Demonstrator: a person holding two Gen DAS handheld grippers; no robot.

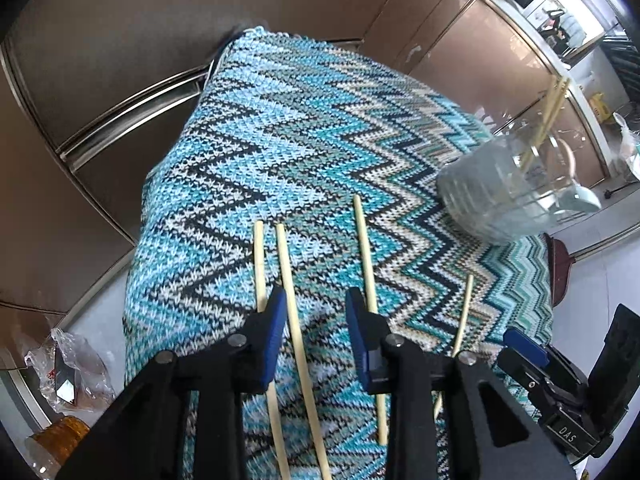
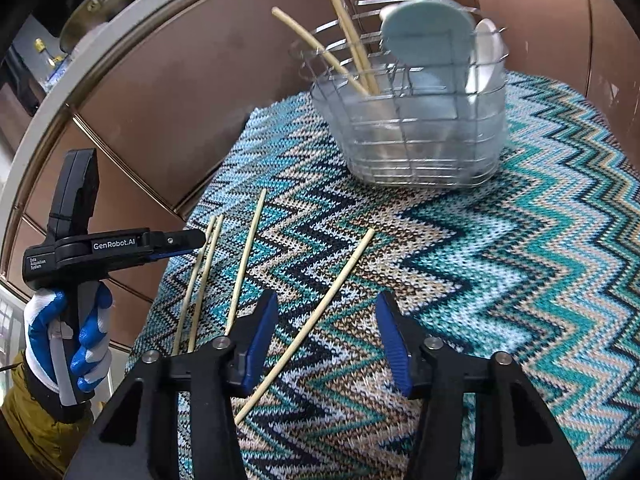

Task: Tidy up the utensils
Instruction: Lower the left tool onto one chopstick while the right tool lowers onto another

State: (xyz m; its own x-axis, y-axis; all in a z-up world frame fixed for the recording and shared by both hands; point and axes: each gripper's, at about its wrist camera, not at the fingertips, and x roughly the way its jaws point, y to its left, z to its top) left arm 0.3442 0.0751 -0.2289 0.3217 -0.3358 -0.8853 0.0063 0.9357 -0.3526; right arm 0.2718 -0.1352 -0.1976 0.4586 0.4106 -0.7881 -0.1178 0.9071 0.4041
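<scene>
Chopsticks lie loose on the zigzag knitted cloth (image 2: 520, 220) that covers the table, four of them, all apart from the wire utensil basket (image 2: 416, 140).

From my left wrist camera, my left gripper (image 1: 316, 320) is spread open low over the cloth, and one chopstick (image 1: 294, 332) runs straight through the gap between its blue pads (image 1: 272, 336), touching neither that I can see. A second chopstick (image 1: 260, 268) lies just outside the left pad, at about 11 o'clock from the gripper. A third chopstick (image 1: 366, 256) passes along the right pad at 1 o'clock. The thinnest chopstick (image 1: 464, 312) lies off at 3 o'clock, near my right gripper (image 1: 524, 344), which enters at the lower right edge.

From my right wrist camera, my right gripper (image 2: 326, 336) is wide open and holds nothing. One chopstick (image 2: 320, 312) slants across the cloth just inside its left pad (image 2: 260, 340). The three others lie at 10 o'clock, close to the tip of my left gripper (image 2: 188, 240), which my gloved left hand (image 2: 68, 340) holds.

The basket stands at 12 o'clock, blurred, with two chopsticks (image 2: 352, 44) leaning up out of its left side, and a pale blue spoon (image 2: 424, 28) and a white spoon (image 2: 486, 52) on its right.
</scene>
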